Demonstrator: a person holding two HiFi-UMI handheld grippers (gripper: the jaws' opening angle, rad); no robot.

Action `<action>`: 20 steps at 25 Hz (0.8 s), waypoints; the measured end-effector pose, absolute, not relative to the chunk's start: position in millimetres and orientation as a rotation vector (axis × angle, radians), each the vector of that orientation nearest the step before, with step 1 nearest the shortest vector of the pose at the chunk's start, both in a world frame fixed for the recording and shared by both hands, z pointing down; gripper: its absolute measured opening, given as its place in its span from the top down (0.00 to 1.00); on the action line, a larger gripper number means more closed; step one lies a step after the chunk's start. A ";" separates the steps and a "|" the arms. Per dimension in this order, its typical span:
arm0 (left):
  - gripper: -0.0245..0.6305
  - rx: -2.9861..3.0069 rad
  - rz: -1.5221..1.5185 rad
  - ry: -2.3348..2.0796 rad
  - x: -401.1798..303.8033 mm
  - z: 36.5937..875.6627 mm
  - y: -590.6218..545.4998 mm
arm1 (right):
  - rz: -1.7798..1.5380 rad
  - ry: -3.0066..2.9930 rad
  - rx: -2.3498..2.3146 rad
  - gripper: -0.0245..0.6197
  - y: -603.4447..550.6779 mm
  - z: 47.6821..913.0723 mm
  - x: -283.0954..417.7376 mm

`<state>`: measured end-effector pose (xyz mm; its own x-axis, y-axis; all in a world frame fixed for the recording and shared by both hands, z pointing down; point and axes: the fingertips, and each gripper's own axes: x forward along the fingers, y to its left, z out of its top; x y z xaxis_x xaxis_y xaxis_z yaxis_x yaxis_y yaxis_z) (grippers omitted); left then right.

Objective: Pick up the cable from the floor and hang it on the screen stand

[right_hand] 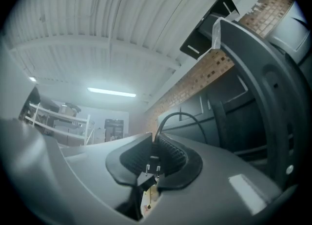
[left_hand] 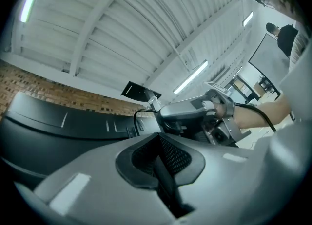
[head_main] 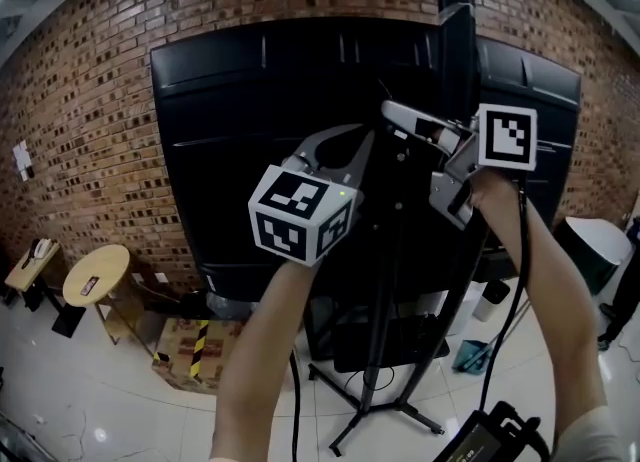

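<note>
The right gripper [right_hand: 154, 146] clamped the cable [right_hand: 181, 115] by its plug [right_hand: 152, 163], the left gripper [left_hand: 160, 146] pinched it farther along; the stand post [head_main: 458, 10] rose at one o'clock from the right, the nearer.

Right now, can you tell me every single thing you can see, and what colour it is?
screen: one, black, in front of the brick wall
screen stand: one, black, under the screen, on the white floor
brick wall: one, red-brown, behind the screen
stool: one, round, yellowish, lower left
cardboard box: one, brown with yellow-black tape, on the floor by the stool
cable: one, black, arching up near the screen
plug: one, black, two pins
left gripper: one, grey, shut on the cable
right gripper: one, grey, shut on the plug
arms: two, bare, reaching up
</note>
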<state>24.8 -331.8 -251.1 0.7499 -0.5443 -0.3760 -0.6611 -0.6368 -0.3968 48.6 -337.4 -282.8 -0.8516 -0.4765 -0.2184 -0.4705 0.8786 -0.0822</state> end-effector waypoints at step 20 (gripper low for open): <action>0.93 -2.549 0.219 0.705 141.2 -185.6 -283.9 | -0.048 2.584 -0.719 0.89 -303.3 -161.2 185.9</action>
<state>141.2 -283.9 -185.6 0.8543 -0.4416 -0.2740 -0.5191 -0.7503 -0.4093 185.9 -303.3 -161.2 -0.7601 -0.4979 -0.4175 -0.4819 0.8630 -0.1517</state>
